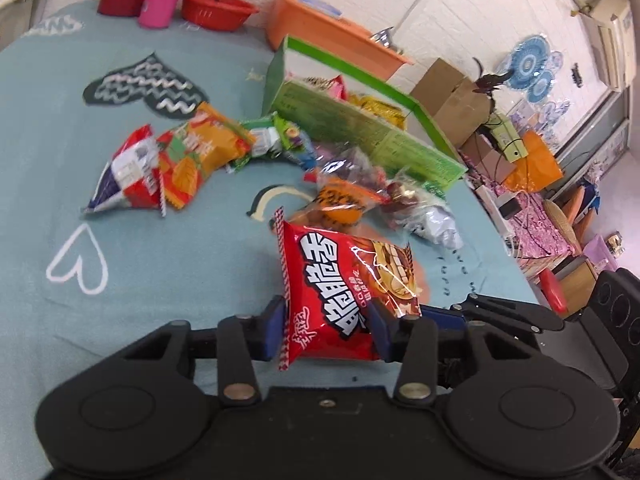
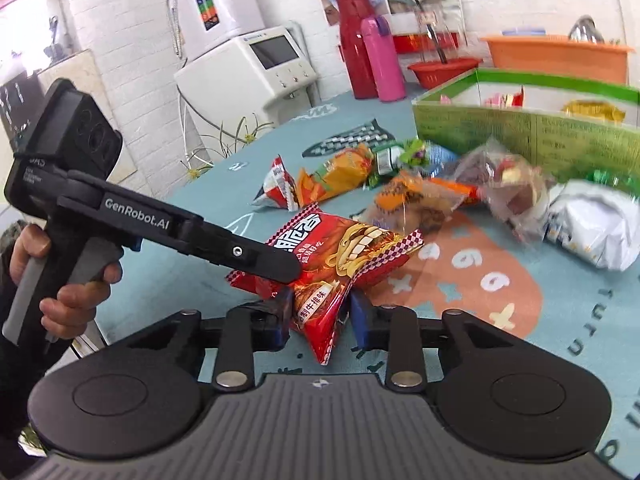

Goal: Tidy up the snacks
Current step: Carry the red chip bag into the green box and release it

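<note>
Both my grippers pinch one red snack packet [image 1: 340,292]: the left gripper [image 1: 326,326] clamps its lower end, the right gripper [image 2: 318,316] squeezes the opposite corner. Beyond the jaws, loose snack bags [image 1: 192,152] lie on the blue tablecloth [image 1: 140,260] before a green cardboard box [image 1: 360,132].

Loose snack packets [image 1: 192,160] crowd the cloth before the green box [image 1: 360,128]; bare cloth [image 1: 120,280] lies open at left.
</note>
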A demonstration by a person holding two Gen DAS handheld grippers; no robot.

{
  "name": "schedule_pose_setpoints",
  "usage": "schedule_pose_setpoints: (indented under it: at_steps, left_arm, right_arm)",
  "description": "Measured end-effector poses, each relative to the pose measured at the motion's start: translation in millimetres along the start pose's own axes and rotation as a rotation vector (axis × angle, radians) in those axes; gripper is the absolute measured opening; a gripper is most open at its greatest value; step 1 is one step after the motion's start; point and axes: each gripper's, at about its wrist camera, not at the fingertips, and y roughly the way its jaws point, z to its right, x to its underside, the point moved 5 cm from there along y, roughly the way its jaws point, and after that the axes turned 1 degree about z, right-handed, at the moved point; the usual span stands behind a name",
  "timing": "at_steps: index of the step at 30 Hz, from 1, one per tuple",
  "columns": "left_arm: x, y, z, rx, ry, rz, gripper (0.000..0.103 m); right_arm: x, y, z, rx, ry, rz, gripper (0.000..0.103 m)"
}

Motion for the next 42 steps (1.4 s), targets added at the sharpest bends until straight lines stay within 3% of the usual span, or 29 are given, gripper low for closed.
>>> schedule_pose_setpoints:
  at_steps: [10, 15, 23, 32, 41, 42]
  left_arm:
    - [-61, 2, 41, 0.055, 0.1, 0.127, 0.049]
    - [-97, 28, 56, 0.072, 0.145, 0.163, 0.049]
    - [-153, 80, 60, 0.099, 0.135, 0.183, 0.049]
    - [-202, 127, 40, 0.079, 0.092, 0.187, 0.049]
    - [-231, 160, 19, -0.016, 0.057, 0.175, 0.049]
    - [-234, 163, 17, -0.029, 0.056, 0.18, 0.053]
  right_arm:
    - [-48, -27, 19, 0.077, -0.102, 0.155, 0.054]
    - [-75, -27, 49, 0.137, -0.113, 0.214, 0.054]
    - [-109, -14, 100, 0.224, -0.11, 0.272, 0.054]
    - [-142, 22, 151, 0.262, -0.092, 0.274, 0.054]
    - [-161, 67, 175, 0.296, -0.133, 0.21, 0.054]
    - [-164, 72, 176, 0.304, -0.135, 0.204, 0.055]
